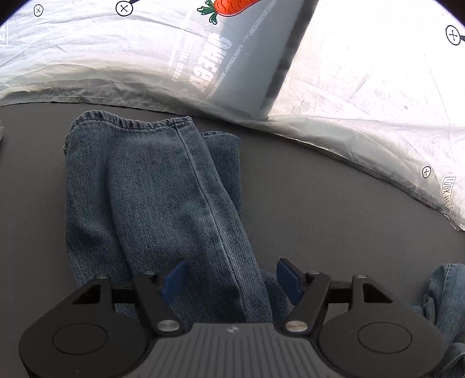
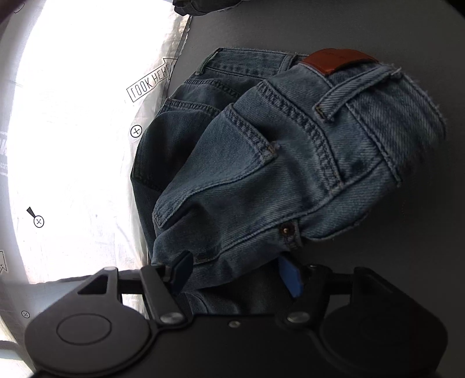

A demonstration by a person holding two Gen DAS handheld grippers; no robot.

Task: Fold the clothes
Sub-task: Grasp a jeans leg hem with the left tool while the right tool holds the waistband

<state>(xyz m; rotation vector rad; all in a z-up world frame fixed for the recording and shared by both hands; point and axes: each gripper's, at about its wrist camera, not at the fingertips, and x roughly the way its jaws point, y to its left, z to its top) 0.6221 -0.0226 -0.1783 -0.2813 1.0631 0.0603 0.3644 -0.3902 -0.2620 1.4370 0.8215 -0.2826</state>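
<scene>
At the bottom of the left wrist view, the left gripper (image 1: 231, 279) spreads wide astride the jeans (image 1: 162, 197), which stretch up the frame's centre on a grey table (image 1: 334, 203). In the right wrist view, the right gripper (image 2: 237, 273) straddles the bunched waistband, likely lifting it for a fold; whether it grips is unclear.

I saw my left gripper (image 1: 231, 279) wide open above the jeans (image 1: 162, 197). Its blue fingertips (image 1: 174, 277) sat on either side of one leg. The jeans lay on a gray table (image 1: 319, 203). A white sheet (image 1: 363, 87) with a carrot picture (image 1: 229, 7) lay behind them.
</scene>
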